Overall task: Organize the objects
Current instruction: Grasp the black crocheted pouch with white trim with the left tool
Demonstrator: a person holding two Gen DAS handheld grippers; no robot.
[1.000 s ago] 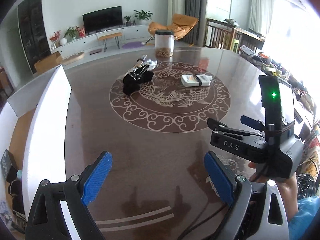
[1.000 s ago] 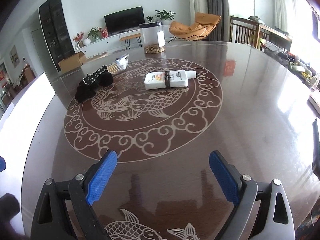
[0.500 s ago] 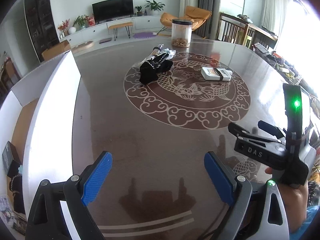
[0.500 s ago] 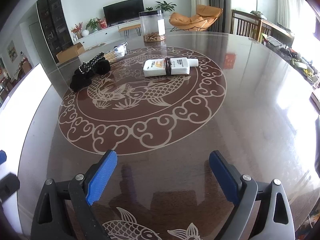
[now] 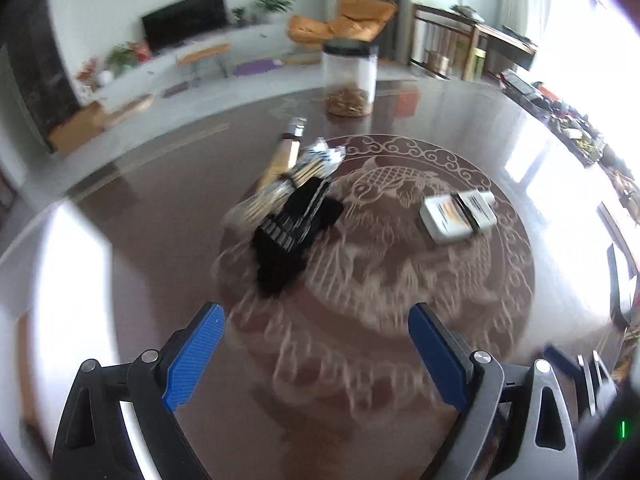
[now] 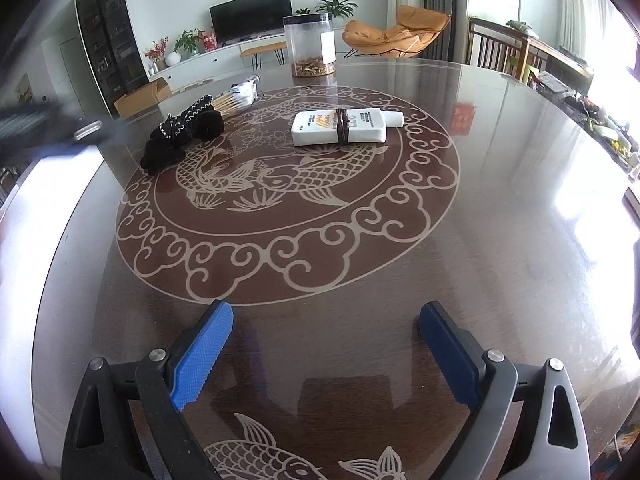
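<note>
On the round brown table (image 6: 500, 208) lie a black fabric bundle (image 5: 294, 232) (image 6: 182, 134), a pack of cotton swabs (image 5: 296, 172) (image 6: 236, 98) just behind it, and a flat white bottle (image 5: 460, 214) (image 6: 340, 126) with a dark band around its middle. My left gripper (image 5: 316, 340) is open and empty, a short way in front of the black bundle. My right gripper (image 6: 326, 340) is open too, with nothing between its fingers, over the near part of the table. The left wrist view is blurred by motion.
A clear jar with a black lid (image 5: 352, 80) (image 6: 310, 46) stands at the table's far side. A white surface (image 5: 76, 280) (image 6: 24, 216) runs along the left edge. The right gripper's body (image 5: 600, 396) shows at the lower right of the left view.
My left gripper has swept forward across the table toward the black bundle, which now looms much larger. The right gripper has hardly moved. Both stay open.
</note>
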